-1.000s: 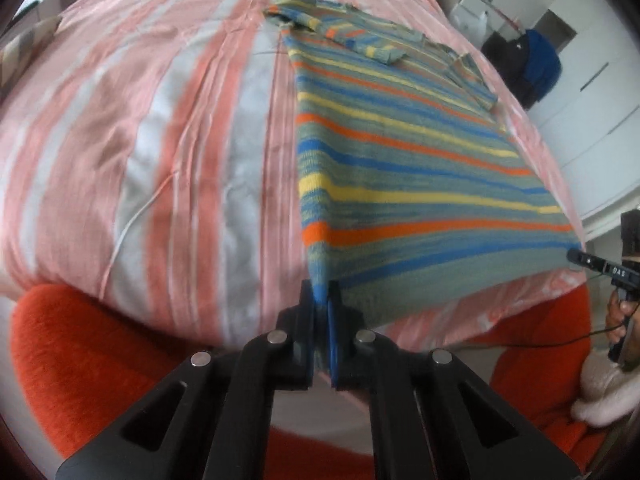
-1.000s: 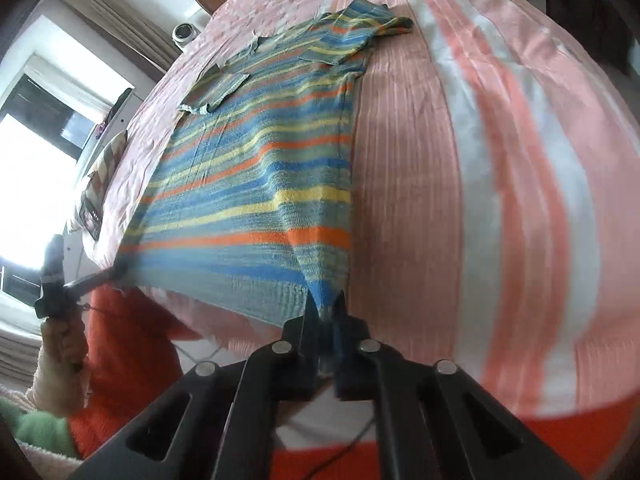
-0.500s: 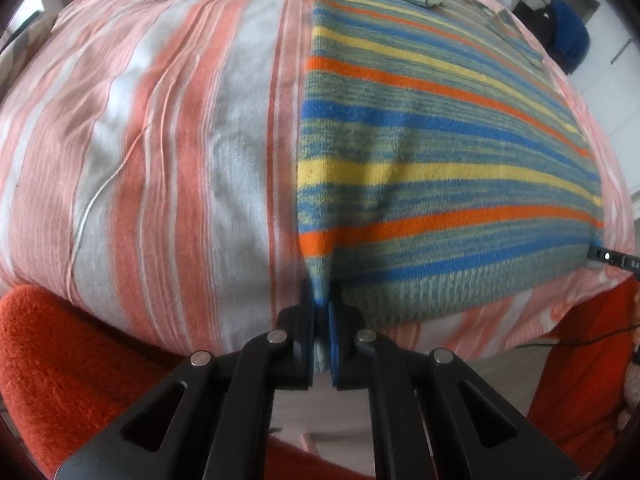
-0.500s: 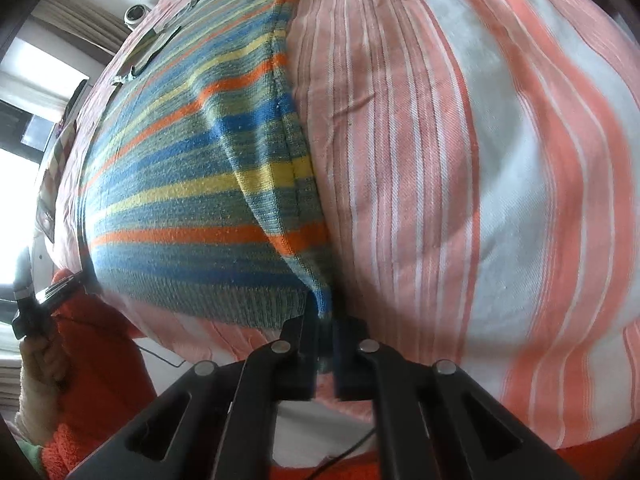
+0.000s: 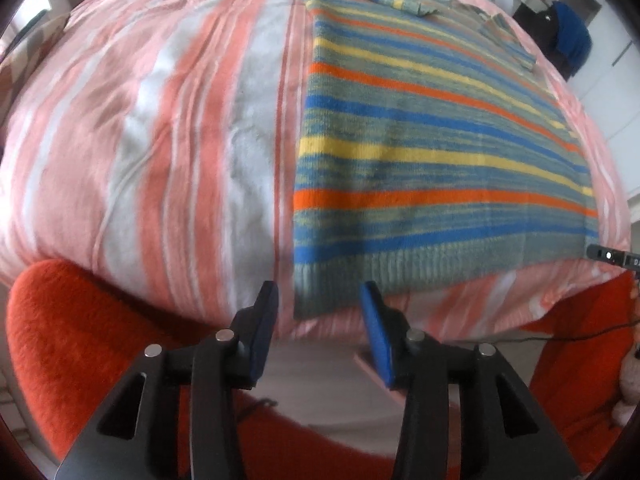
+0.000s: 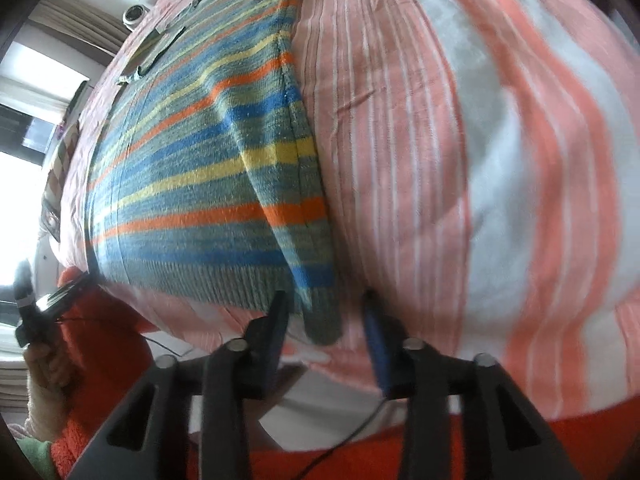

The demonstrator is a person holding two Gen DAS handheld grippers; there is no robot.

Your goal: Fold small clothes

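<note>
A small knit sweater with blue, yellow, orange and grey-green stripes lies spread flat on the pink-and-white striped bed. Its ribbed hem faces me at the bed's near edge. My left gripper is opening, with the hem's left corner lying between its blue pads, untouched. In the right wrist view the sweater has a raised fold along its right side. My right gripper is also opening, and the hem's right corner hangs loose between its fingers. The right gripper's tip shows at the hem's far corner in the left wrist view.
An orange fuzzy garment on the person fills the space below the bed edge in both views. A hand holds the left gripper at the left in the right wrist view. A dark chair with blue cloth stands beyond the bed.
Both grippers were shut on the hem corners and have let go, their jaws now apart. Both sank toward the bed, and the sweater, held taut before, now lies on it.
</note>
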